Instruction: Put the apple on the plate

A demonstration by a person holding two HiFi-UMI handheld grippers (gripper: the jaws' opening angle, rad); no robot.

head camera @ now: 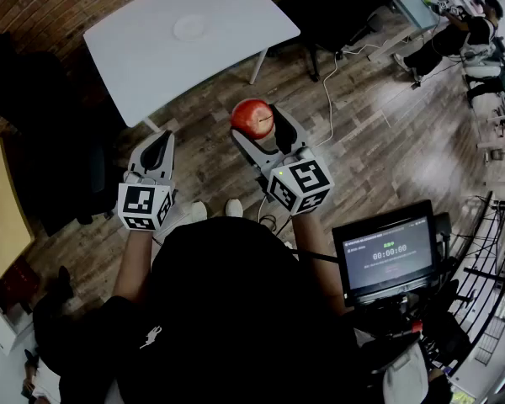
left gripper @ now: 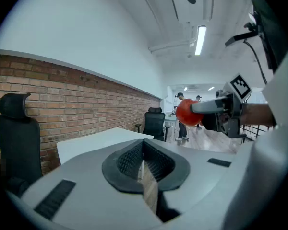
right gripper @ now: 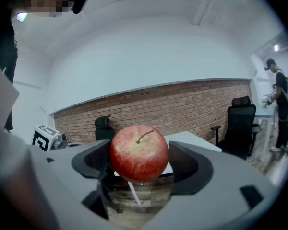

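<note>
Holds the apple (right gripper: 139, 153) stem-up in the right gripper (head camera: 258, 123), jaws spread nearly as wide as they go, a ribbed pad on each flank of the fruit. Carries it in the air over the wooden floor (head camera: 362, 133), well apart from the plate (head camera: 189, 28), which sits alone near the far side of the white table (head camera: 236, 15). Shows the left gripper (head camera: 158, 154) beside and a little lower, jaws closed together on nothing, with no part in this step.

Looks like the carry stage: apple secured, plate not yet reached. To do it well: hold the squeeze even, since a round, smooth fruit can roll out of two pads. Travel forward and to the left across the near table edge with the apple clear above the tabletop. Bring it down over the middle of the plate, keep it roughly stem-up so it settles on its base, and let the jaws part only once the fruit rests on the plate. Back straight out afterwards to avoid nudging it off.
</note>
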